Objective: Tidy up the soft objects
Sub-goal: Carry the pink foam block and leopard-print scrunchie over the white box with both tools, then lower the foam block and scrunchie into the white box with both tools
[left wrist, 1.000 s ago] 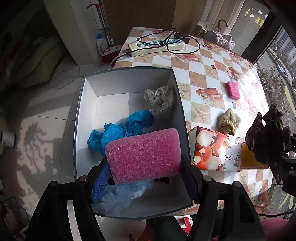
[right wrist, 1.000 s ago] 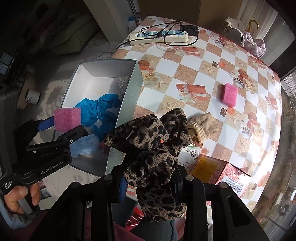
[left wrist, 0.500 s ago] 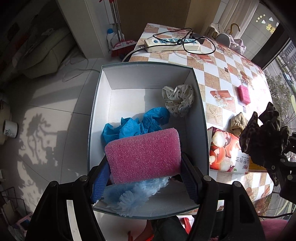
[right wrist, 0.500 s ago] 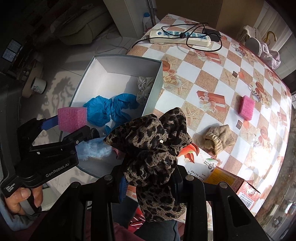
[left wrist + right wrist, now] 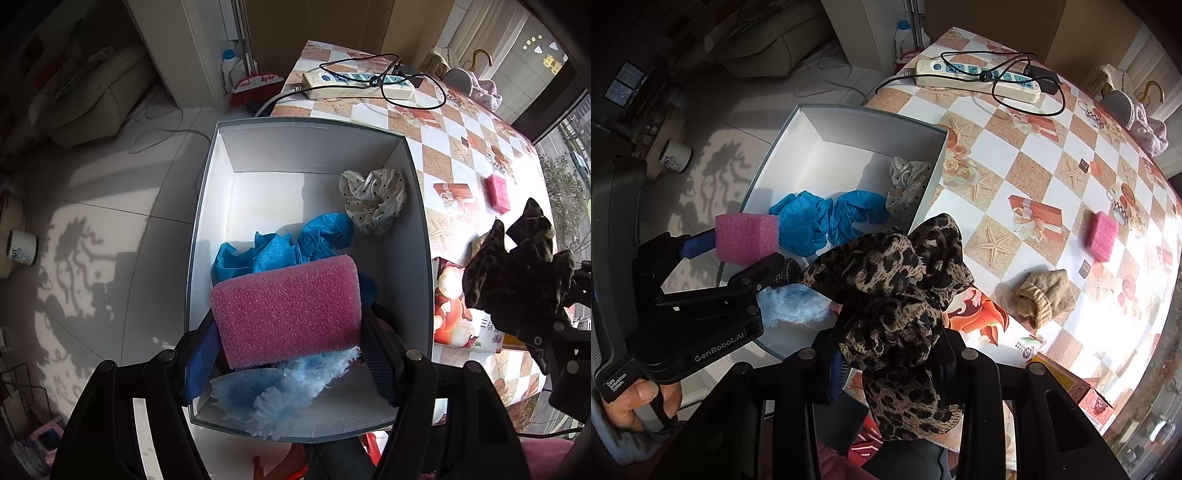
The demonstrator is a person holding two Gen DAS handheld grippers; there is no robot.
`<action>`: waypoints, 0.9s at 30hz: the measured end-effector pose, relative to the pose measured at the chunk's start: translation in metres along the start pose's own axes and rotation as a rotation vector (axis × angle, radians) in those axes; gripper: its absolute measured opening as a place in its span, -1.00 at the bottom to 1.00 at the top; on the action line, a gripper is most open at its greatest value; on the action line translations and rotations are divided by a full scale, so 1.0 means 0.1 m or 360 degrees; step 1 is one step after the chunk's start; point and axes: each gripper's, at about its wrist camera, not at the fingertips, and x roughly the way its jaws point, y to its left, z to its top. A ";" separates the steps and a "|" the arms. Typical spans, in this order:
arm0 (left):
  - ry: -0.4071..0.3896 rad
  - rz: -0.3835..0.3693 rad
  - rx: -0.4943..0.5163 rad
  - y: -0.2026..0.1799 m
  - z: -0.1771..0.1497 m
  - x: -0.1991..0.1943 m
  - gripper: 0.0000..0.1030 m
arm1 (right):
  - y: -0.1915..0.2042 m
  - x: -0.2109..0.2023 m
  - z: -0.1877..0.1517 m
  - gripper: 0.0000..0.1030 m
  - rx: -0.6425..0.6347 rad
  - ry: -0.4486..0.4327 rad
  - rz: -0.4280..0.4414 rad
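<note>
While you hold both grippers pointing down over the near end of the white box [image 5: 207,206], each is clamped on one soft thing, ready to drop in. Your left gripper [image 5: 288,354] grips a pink foam block [image 5: 288,306] endwise, jaws wide, above the box's floor. Your right gripper [image 5: 890,365] pinches a leopard-print scrunchie [image 5: 894,291] narrowly, hanging over the box's right wall. Below, inside the box, lie one pale blue fluffy piece [image 5: 280,391], two crumpled blue covers [image 5: 827,218] and one dotted white scrunchie [image 5: 375,201]. Farther out on the checked tablecloth [image 5: 1027,147] wait one tan sock [image 5: 1045,297] and a second pink foam block [image 5: 1102,236].
</note>
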 end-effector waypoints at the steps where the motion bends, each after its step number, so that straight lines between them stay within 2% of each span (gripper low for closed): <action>1: 0.0001 0.0001 -0.0002 0.00 0.00 0.00 0.45 | 0.01 0.00 0.01 -0.25 -0.0003 0.0000 0.0000; 27: 0.0070 0.0010 -0.0126 0.19 0.05 0.15 0.45 | 0.23 0.20 0.29 -0.25 -0.0078 0.0038 0.0015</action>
